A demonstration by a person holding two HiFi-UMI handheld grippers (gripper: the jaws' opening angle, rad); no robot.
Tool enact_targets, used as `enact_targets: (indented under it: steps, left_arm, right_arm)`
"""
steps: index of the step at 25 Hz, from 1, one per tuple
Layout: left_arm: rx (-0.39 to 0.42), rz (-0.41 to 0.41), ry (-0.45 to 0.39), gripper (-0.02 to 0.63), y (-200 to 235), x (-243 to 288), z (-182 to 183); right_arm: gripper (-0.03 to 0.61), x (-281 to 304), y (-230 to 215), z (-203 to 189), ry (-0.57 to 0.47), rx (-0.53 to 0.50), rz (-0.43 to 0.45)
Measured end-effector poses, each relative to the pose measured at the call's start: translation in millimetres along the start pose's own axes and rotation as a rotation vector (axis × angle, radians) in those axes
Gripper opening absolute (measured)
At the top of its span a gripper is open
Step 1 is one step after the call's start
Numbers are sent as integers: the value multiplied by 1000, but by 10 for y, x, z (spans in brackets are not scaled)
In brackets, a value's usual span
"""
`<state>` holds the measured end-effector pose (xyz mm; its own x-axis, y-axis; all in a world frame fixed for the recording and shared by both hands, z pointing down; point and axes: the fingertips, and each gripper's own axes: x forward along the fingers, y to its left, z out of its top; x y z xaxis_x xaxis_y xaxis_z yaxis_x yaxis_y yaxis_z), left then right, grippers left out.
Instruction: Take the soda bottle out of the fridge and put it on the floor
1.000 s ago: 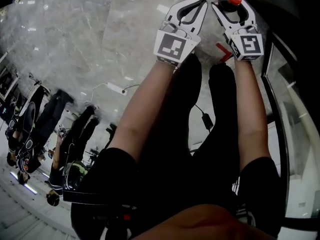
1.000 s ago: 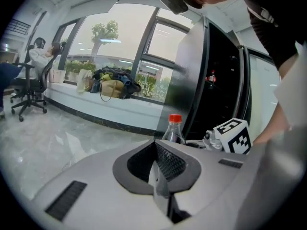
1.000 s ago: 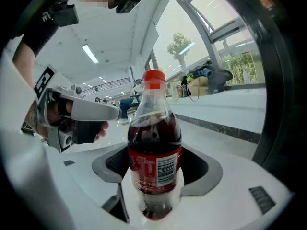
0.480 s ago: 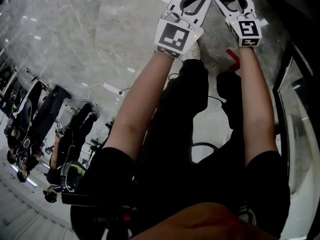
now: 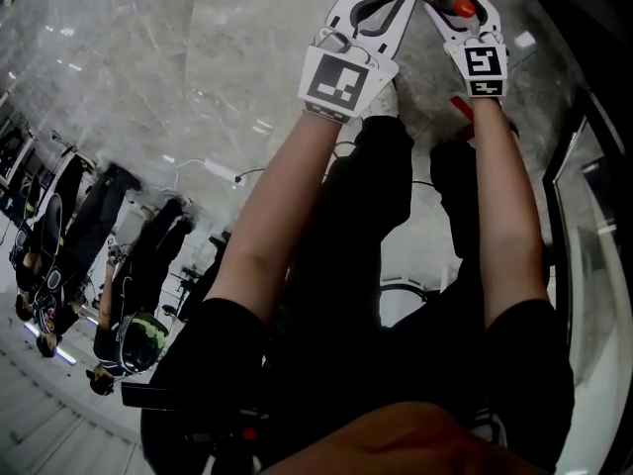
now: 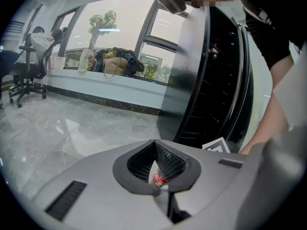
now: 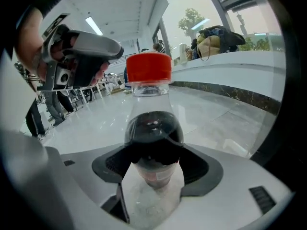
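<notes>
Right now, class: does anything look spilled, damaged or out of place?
Nothing stands out. The soda bottle, its red cap on, sits gripped in the right hand-held gripper, and the floor shows no spill.

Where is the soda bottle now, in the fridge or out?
Out. The right gripper grips the bottle, with open marble floor behind it.

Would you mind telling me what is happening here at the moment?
A person is working with a handheld gripper in each hand, arms stretched down towards the marble floor. The right gripper is clamped on a soda bottle with a red cap and dark drink, so it is out of the dark fridge, which stands alongside. The left gripper is shut and empty, close beside the right one. Whether the bottle's base touches the floor cannot be seen.
</notes>
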<state>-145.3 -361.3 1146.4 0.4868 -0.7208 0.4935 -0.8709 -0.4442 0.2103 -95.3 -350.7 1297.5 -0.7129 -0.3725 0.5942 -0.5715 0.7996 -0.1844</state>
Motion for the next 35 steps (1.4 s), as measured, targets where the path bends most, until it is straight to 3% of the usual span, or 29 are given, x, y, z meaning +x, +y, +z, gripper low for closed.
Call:
enact_targets:
  steps: [6,15,24,30,32,35]
  left_arm:
    - [-11,11,6,5,89,-21,-45]
    - [-30,21,40,3,27,-86,-220]
    - [-61,49,53,5,-26,-544,13]
    - [-68,30,62,5,-331,-1148,583]
    - [-80,28,56,5,-450,-1333,888]
    - [-99,18,-3,5,-653,-1653,1621]
  right_arm:
    - [316,118,106,36,15,-62,30]
    - [316,151,280,37,21,-70,94]
    - [319,-230,328,183,31,18,59]
    - [319,-1116,563,1184,-54,43,60]
    - [318,-1529,624,1728,-122,47,76]
    - [318,-2218,764,2713,-285,19,114]
